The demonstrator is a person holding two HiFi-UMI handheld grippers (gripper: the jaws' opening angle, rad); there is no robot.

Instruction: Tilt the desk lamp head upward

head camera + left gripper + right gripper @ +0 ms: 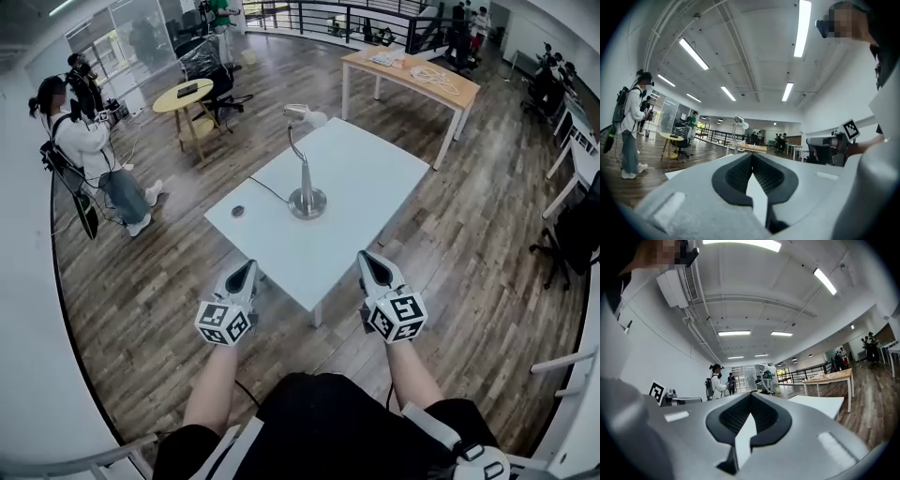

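Note:
A silver desk lamp [304,178] stands on a round base near the middle of the white table [366,178]. Its thin neck curves up to a white head [302,115] that points left and slightly down. A black cable [270,190] runs from the base toward the left. Both grippers hover at the table's near edge, well short of the lamp. My left gripper [247,268] is shut and holds nothing; the lamp head [739,122] shows far ahead of it. My right gripper [367,261] is also shut and empty, with the lamp head [768,371] distant in its view.
A small dark disc [238,211] lies on the table's left corner. A person [89,150] with a backpack stands at the left, near a round yellow table [183,96]. A wooden desk [412,75] stands behind, office chairs [567,239] at the right.

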